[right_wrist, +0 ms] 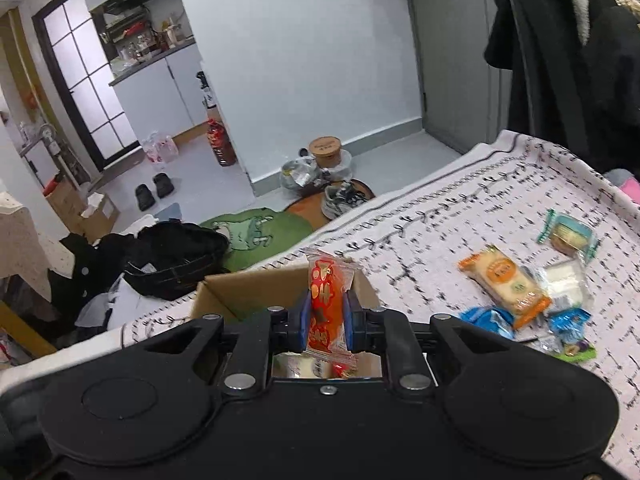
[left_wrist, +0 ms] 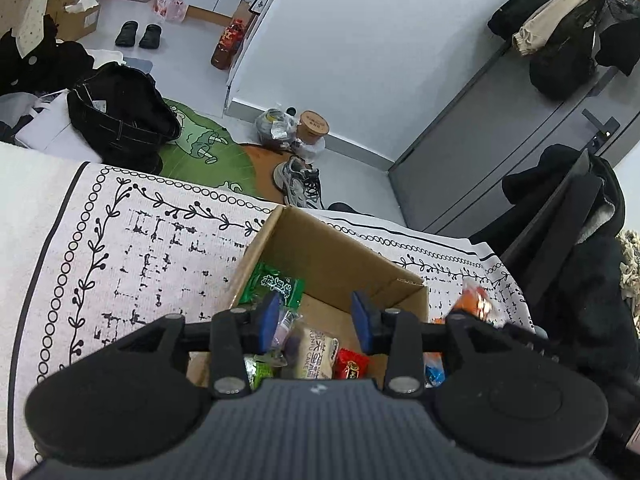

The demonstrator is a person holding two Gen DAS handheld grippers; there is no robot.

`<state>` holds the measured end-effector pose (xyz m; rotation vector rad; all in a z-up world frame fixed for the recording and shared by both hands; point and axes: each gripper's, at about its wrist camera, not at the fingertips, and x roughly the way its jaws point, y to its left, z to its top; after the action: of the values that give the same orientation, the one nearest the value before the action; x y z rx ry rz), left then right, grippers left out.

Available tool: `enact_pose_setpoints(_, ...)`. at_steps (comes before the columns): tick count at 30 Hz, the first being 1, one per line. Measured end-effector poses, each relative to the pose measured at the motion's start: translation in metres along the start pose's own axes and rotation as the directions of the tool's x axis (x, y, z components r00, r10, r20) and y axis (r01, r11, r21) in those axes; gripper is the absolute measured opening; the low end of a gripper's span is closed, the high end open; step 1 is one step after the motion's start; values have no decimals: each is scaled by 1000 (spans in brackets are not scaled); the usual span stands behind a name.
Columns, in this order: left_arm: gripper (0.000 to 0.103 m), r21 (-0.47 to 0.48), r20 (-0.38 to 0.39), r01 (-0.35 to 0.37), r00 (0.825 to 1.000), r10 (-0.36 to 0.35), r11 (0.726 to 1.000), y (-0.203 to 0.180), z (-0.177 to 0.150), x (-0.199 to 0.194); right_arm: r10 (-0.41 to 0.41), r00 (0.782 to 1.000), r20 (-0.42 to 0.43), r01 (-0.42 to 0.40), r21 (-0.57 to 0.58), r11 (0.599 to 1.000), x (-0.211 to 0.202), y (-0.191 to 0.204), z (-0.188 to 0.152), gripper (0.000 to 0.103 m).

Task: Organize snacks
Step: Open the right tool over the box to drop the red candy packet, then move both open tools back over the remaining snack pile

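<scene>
An open cardboard box (left_wrist: 320, 248) stands on the patterned tablecloth (left_wrist: 160, 240). Inside lie a green packet (left_wrist: 276, 286), a pale cake packet (left_wrist: 316, 354), a small red packet (left_wrist: 352, 364) and a purplish packet (left_wrist: 286, 326) close to the left blue pad. My left gripper (left_wrist: 316, 320) hovers over the box, open, with its pads pressing on nothing. In the right wrist view my right gripper (right_wrist: 327, 320) is shut on an upright red-orange snack packet (right_wrist: 326, 292), just in front of the box (right_wrist: 240, 292).
Loose snacks lie on the cloth to the right: an orange-and-white packet (right_wrist: 504, 284), blue packets (right_wrist: 486, 318), a teal-edged packet (right_wrist: 568, 234). The table's far edge drops to a floor with black clothes (right_wrist: 176, 256) and shoes. A black coat (right_wrist: 580, 60) hangs at the right.
</scene>
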<state>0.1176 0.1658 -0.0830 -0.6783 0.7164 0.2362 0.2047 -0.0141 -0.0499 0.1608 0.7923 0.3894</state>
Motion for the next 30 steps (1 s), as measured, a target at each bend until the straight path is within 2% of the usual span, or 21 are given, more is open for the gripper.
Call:
enact_pose_setpoints(4, 43, -7, 5, -1, 1000, 1, 1000, 2, 0, -1, 42, 999, -30, -43, -19, 999, 3, 4, 3, 23)
enact_pose_setpoints(6, 45, -14, 7, 0, 1000, 0, 1000, 1, 0, -1, 37, 999, -23, -37, -24, 999, 0, 2, 4, 39)
enact_pose_setpoints(10, 50, 3, 2, 6, 1000, -6, 1000, -5, -2, 2, 2, 1000, -26, -2, -10, 1000, -5, -12, 2, 47)
enact_pose_setpoints(12, 56, 17, 0, 7, 1000, -7, 1000, -9, -4, 3, -13, 999, -31, 13, 0, 1000, -7, -22, 0, 52)
enact_pose_setpoints(16, 73, 33, 5, 0, 1000, 0, 999, -18, -6, 5, -44, 999, -31, 45, 15, 999, -15, -42, -3, 56)
enact_pose_setpoints(19, 79, 54, 12, -8, 1000, 8, 999, -27, -9, 6, -60, 998, -28, 61, 33, 998, -21, -58, -5, 59)
enact_pose_setpoints(23, 81, 86, 1, -15, 1000, 15, 996, -43, -13, 10, -73, 997, -23, 75, 71, 995, -29, -83, -4, 62)
enact_pose_setpoints(30, 82, 151, -7, -21, 1000, 22, 988, -74, -21, 16, -87, 995, -41, 92, 131, 987, -37, -124, -3, 63)
